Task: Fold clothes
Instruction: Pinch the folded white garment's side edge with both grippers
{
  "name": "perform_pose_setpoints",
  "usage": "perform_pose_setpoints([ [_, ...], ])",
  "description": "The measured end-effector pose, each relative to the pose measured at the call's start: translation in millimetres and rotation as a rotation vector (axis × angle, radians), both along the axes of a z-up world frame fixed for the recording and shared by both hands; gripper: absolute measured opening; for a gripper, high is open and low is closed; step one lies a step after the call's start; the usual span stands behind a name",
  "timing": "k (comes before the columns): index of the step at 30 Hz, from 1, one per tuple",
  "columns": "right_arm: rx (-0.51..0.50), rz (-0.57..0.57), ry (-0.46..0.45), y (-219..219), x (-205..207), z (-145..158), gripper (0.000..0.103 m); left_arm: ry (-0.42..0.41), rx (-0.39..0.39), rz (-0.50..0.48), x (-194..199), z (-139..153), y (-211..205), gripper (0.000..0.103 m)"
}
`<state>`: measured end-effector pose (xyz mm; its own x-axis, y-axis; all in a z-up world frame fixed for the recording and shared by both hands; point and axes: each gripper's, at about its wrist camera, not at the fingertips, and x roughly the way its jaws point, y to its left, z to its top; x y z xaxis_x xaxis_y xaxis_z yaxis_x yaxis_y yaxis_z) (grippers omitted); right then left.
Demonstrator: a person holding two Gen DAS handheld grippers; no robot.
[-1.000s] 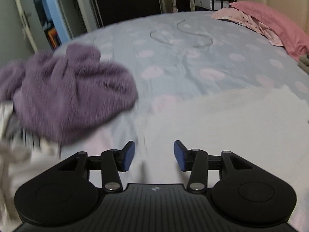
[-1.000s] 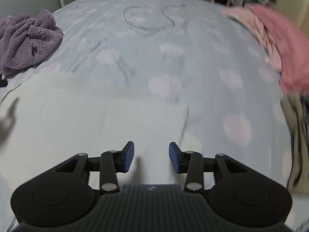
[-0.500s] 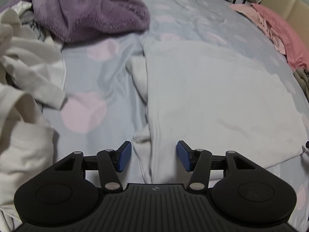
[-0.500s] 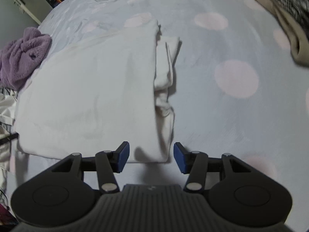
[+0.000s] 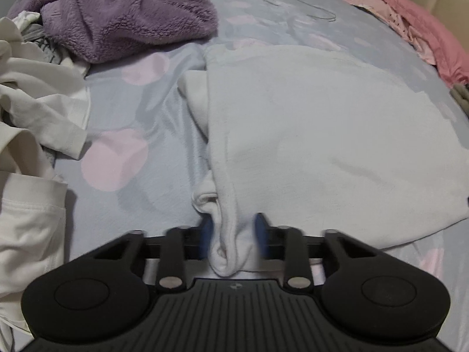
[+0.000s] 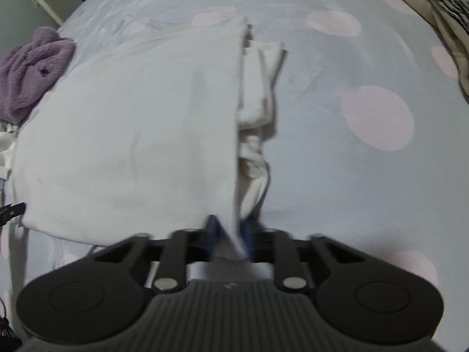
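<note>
The white garment (image 5: 307, 135) lies flat on the dotted bed (image 5: 132, 135), below the purple fleece (image 5: 117, 14). The left gripper (image 5: 233, 237) and the right gripper (image 6: 228, 239) have just been closing, each clamped on a near corner. Next, probably, lift both corners evenly toward the fleece. The blue fingers (image 5: 206, 236) are blurred; the tucked sleeves stay partly hidden.

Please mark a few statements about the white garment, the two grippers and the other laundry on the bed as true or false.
1. The left gripper has fabric of the white garment between its jaws. True.
2. The right gripper hangs open above bare sheet. False: it pinches the garment's near corner.
3. A purple fleece garment lies beyond the white one. True.
4. The bedsheet is plain white. False: pale blue with pink dots.
</note>
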<state>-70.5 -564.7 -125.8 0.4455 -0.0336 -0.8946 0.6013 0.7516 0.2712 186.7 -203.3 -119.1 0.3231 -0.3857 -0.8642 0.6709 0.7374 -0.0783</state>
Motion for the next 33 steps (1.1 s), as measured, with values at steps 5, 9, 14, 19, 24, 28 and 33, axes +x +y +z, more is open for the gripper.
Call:
perform_pose_setpoints([
  [5,0.017,-0.021,-0.026,-4.3,-6.7,15.3,0.011,0.033,-0.028,-0.003,4.7,14.3,2.2,0.007],
  [9,0.033,-0.028,-0.006,-8.8,-6.4,39.5,0.011,0.038,-0.003,-0.024,6.0,36.1,4.7,0.007],
  [14,0.016,0.022,0.017,2.4,-11.2,69.7,0.010,0.043,0.010,-0.053,-8.4,68.9,14.0,0.007],
  [19,-0.013,0.120,0.082,34.9,-27.7,86.1,0.010,0.060,0.061,-0.103,-37.7,90.2,37.3,0.007],
  [24,-0.026,0.218,0.155,71.3,-63.2,93.7,0.010,0.091,0.088,-0.143,-69.1,100.7,70.8,0.007],
  [28,-0.005,0.259,0.188,97.6,-89.2,87.8,0.010,0.109,0.118,-0.164,-94.8,95.0,93.4,0.007],
  [33,0.019,0.264,0.228,110.9,-98.8,58.3,0.010,0.124,0.150,-0.159,-107.3,66.5,103.3,0.007],
])
